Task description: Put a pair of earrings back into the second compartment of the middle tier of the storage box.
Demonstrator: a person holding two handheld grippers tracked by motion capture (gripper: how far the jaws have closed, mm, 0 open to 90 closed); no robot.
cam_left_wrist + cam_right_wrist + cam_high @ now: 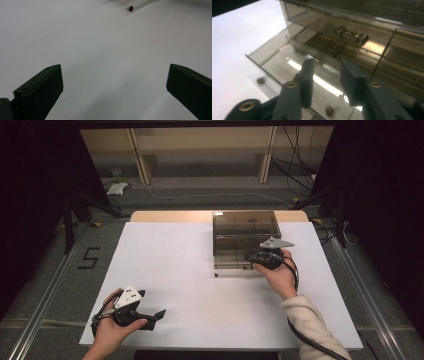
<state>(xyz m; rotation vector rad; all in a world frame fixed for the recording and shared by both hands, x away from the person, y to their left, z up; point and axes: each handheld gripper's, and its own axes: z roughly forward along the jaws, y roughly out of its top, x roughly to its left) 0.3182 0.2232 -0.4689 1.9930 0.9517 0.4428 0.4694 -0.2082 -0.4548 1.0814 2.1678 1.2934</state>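
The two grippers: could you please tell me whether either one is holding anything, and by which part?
Nothing is held. The right gripper stands open over the pulled-out drawer, its jaws empty; the left gripper is open above the white table.

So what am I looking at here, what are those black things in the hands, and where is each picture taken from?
A person at a white table holds a hand-held two-jaw gripper in each hand. One picture looks down from above; the other two come from cameras riding on the grippers. The left gripper rests near the table's front edge, open and empty. The right gripper is over the pulled-out lower drawer of a smoky clear drawer box; its jaws are apart with nothing between them. A small dark red knob sits on the drawer's front.
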